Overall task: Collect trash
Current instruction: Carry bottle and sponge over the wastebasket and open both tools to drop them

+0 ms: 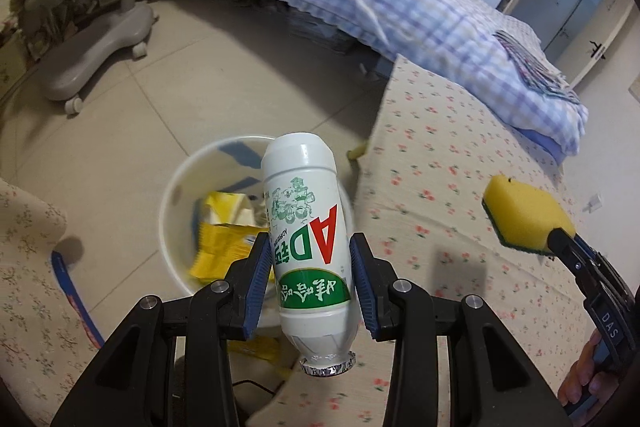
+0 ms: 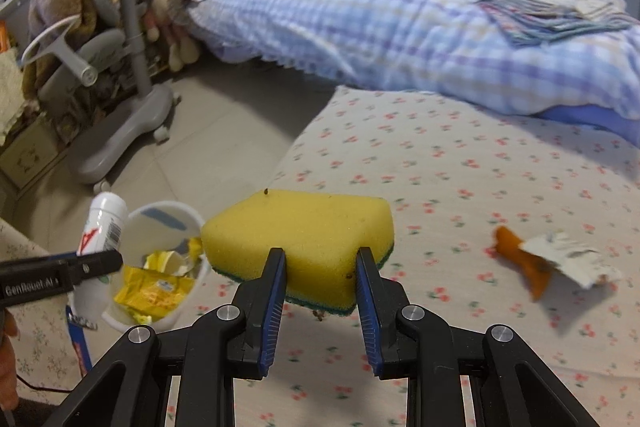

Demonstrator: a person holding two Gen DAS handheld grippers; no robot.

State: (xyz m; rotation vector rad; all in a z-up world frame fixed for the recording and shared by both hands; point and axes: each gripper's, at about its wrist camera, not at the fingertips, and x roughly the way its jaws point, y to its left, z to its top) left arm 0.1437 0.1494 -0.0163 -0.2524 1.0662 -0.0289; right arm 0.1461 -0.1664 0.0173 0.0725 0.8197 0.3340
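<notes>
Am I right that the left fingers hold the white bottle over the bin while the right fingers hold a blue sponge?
Not quite: the sponge is yellow, as the right wrist view shows. The rest holds: the left gripper grips the white bottle above the bin.

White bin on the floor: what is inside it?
The white bin holds crumpled yellow wrappers. The bottle held by the left gripper hides part of its inside.
</notes>
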